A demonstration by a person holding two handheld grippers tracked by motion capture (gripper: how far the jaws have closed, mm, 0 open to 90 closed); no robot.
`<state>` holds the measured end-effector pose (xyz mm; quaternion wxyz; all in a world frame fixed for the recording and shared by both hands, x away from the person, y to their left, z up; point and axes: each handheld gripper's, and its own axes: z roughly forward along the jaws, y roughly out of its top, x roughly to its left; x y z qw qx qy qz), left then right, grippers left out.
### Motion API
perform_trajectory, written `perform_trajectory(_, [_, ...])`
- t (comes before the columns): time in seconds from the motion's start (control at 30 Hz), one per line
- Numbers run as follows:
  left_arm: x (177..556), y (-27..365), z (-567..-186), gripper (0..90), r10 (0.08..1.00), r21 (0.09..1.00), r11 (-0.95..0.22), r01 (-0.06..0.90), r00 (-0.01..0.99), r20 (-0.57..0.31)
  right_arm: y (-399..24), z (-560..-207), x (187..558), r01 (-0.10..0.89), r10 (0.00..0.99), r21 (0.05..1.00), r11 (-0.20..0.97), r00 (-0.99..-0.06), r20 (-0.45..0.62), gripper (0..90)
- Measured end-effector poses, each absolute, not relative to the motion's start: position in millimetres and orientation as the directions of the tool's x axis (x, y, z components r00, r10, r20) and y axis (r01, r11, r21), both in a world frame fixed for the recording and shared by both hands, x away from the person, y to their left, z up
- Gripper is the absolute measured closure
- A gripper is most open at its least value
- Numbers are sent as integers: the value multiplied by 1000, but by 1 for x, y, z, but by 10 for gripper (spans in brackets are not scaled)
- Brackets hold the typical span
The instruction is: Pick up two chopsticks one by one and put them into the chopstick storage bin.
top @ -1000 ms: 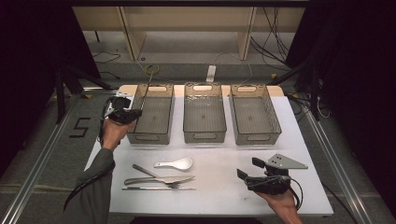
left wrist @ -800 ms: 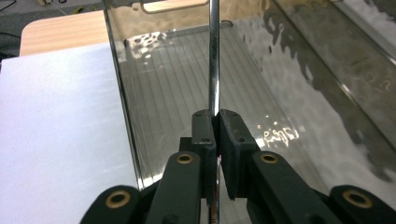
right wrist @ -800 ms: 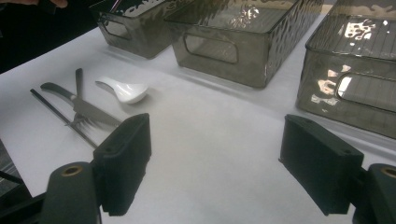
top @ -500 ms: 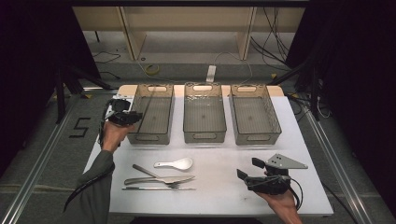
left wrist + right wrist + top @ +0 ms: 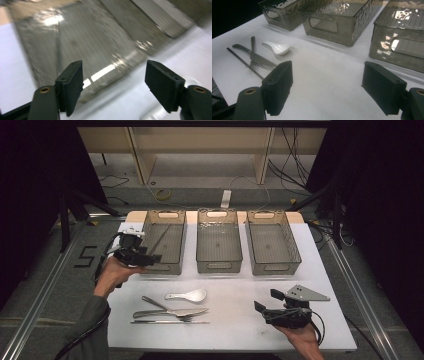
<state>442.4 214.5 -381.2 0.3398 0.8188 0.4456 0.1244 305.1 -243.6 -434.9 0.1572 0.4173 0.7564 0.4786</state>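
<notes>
Left tool (image 5: 152, 258) at the left bin's (image 5: 163, 215) near-left corner, a chopstick (image 5: 162, 236) lying inside.
Its jaws have just been opening, empty; right tool (image 5: 266, 303) at five o'clock on the worktop (image 5: 235, 320), gaping, empty.

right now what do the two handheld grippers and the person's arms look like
Both the left gripper and the right gripper are black, each with two blocky flat-padded jaws and a trailing black cable. The right carries a grey three-cornered plate. The left forearm wears a dark grey sleeve.

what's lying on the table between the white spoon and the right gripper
Nothing: in the high view the stretch of white table between the white spoon and the right gripper is bare. The right gripper view shows the same.
</notes>
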Motion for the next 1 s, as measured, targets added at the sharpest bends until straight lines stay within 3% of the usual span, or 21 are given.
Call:
perform_trajectory(0.33, [399,192,-379,256,705,615,-531,584,706,-62,-242,-435,305,475,777,855,206,-611,152,253])
perform_trajectory(0.5, [385,183,-388,218,677,573,-583,576,734,-49,-241,-434,305,478,777,854,207,-610,153,253])
perform_trajectory(1.0, [351,166,-407,224,598,491,-689,533,801,-31,-241,-434,304,473,776,855,212,-613,147,254])
